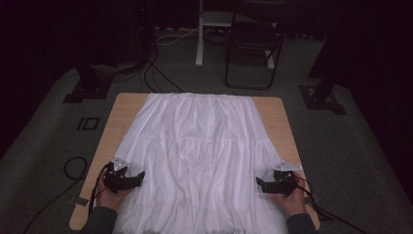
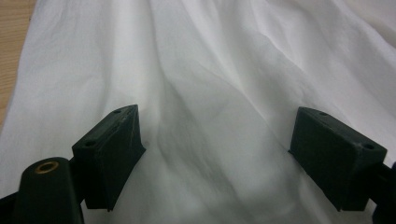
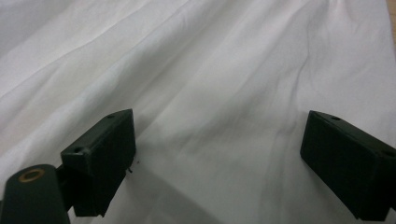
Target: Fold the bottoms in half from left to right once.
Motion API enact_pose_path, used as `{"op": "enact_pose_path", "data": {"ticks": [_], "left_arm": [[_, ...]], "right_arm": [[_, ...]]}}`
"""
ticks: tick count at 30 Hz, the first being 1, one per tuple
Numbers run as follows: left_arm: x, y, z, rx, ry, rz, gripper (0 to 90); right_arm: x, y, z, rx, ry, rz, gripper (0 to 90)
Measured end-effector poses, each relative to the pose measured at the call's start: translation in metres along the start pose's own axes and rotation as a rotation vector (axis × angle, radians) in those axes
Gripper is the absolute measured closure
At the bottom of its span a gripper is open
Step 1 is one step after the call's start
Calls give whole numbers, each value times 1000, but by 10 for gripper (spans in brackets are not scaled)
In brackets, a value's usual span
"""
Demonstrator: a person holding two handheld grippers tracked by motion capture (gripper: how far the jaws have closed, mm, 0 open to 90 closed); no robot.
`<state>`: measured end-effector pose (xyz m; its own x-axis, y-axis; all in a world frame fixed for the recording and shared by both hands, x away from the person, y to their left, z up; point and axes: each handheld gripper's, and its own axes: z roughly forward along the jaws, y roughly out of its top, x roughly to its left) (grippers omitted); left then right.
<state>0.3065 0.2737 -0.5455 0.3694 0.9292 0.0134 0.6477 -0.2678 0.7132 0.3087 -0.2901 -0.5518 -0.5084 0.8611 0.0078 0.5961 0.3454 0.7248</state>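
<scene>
**Open jaws over a spread white skirt**

Fingers (image 2: 109, 154) of the left gripper (image 1: 141, 175) stand wide apart with nothing pinched between them; fingers (image 3: 100, 158) of the right gripper (image 1: 258, 183) are spread just as wide and likewise hold nothing. In both gripper views the black, blocky pads sit just above bare cloth, which lies under the gap and runs on past it.

That cloth is a white skirt (image 1: 195, 156), laid flat on a light wooden table (image 1: 277, 117). Its long axis runs from the person's edge to the far edge: the narrower, gathered waist points away, and the wide hem lies at the near edge. The fabric is thin and soft, with long shallow folds fanning out from the waist and faint seams across it that divide it into tiers.

Each gripper sits at a side edge of the skirt's near part, tips pointing inward toward each other. A hand (image 1: 109, 197) holds the left one from behind.
</scene>
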Motion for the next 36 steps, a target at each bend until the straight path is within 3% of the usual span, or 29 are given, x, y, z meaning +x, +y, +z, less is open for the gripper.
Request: {"op": "enact_pose_path", "data": {"ticks": [6, 9, 17, 19, 21, 25, 29, 32, 36], "left_arm": [[0, 0, 0, -1, 3, -3, 172], [0, 0, 0, -6, 9, -10, 184], [1, 1, 0, -17, 35, -37, 269], [2, 2, -3, -26, 33, -45, 345], [3, 4, -8, -38, 49, -39, 341], [18, 4, -25, -83, 103, -53, 298], [44, -9, -30, -42, 100, -155, 208], [58, -23, -31, 23, 101, -192, 160], [59, -30, -36, 20, 78, -205, 151]], "right_arm": [[0, 0, 0, 0, 1, 4, 97], [-2, 1, 1, 0, 22, -19, 97], [-3, 2, 2, 1, 34, -30, 100], [-3, 2, 2, 0, 33, -29, 100], [-3, 2, 2, 0, 33, -29, 100], [-4, 2, 2, 1, 34, -30, 100], [-3, 2, 2, 0, 36, -31, 100], [-3, 2, 2, 0, 36, -31, 101], [-3, 2, 2, 0, 36, -31, 101]]}}
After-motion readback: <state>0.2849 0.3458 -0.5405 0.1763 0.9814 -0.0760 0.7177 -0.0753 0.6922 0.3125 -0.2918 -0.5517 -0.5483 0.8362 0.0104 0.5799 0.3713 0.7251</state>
